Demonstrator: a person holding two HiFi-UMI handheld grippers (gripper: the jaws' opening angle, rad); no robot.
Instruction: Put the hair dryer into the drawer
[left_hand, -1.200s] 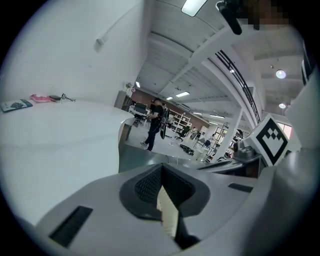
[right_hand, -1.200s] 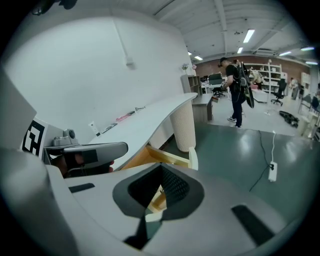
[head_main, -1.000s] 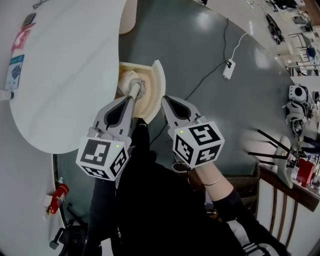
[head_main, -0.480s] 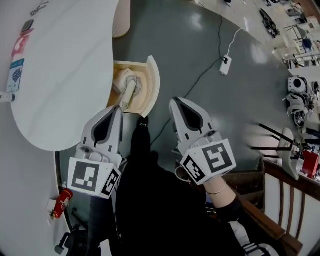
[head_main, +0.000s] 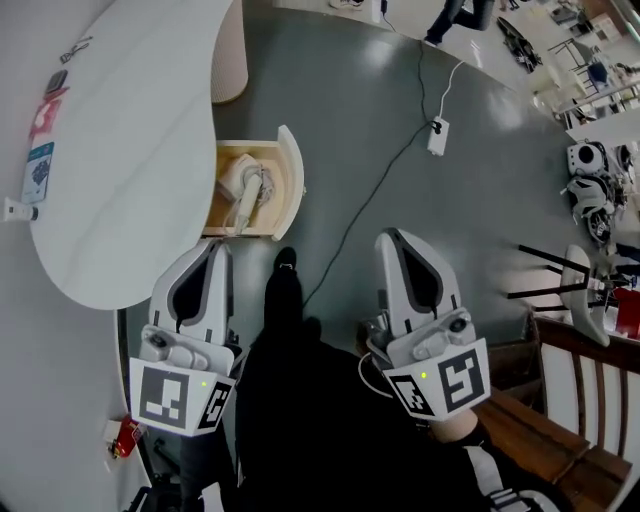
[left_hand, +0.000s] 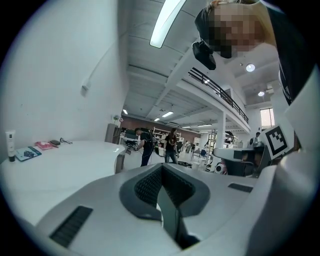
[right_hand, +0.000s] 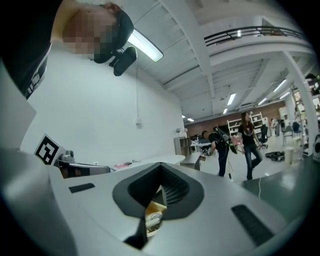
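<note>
In the open drawer (head_main: 291, 175), which sticks out from under the white table (head_main: 120, 150), the hair dryer (head_main: 243, 186) is seen lying flat. The L gripper (head_main: 217, 248) is held by the table edge, just short of the drawer, jaws pressed together w/ nothing between. The R gripper (head_main: 389, 237) is held over the grey floor (head_main: 480, 220), apart from the drawer, jaws likewise closed & empty. A power strip (head_main: 436, 135) w/ cable is seen on the floor beyond.

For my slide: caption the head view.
White hair dryer in open cream drawer; grey left gripper and right gripper held clear.
</note>
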